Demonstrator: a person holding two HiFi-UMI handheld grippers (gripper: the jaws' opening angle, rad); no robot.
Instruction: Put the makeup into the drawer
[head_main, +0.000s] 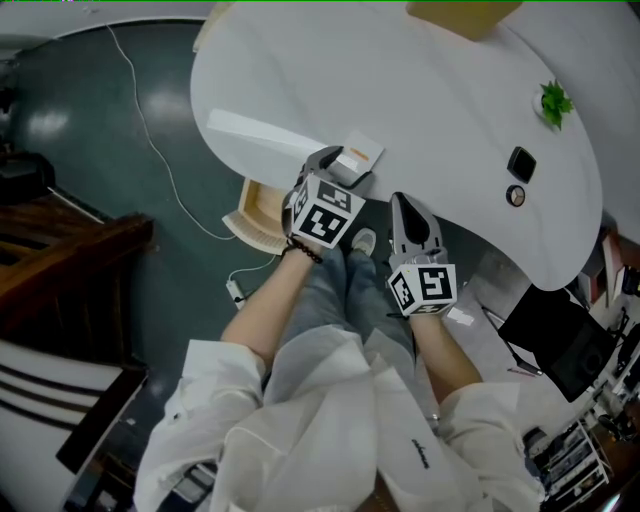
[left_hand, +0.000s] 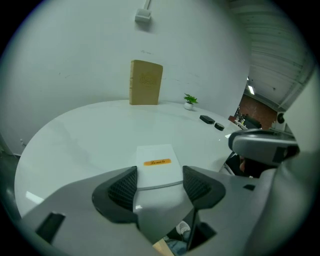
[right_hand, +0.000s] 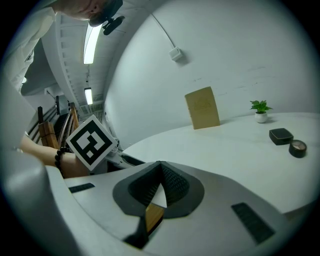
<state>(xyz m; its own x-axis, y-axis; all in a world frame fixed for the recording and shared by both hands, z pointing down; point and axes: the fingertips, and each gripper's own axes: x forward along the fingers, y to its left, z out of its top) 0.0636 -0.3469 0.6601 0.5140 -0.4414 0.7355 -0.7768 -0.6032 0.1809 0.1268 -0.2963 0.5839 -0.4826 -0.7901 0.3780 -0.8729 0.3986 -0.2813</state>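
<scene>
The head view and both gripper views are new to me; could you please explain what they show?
A person holds a two-jaw gripper in each hand. One picture comes from a camera on their head, looking down; the others from cameras riding on each gripper. On the white table are a tan board, a small plant, a black square item and a round item. The left gripper grips a white box with an orange label at the table's edge. The right gripper is shut and empty. What looks like an open drawer shows below the table.
</scene>
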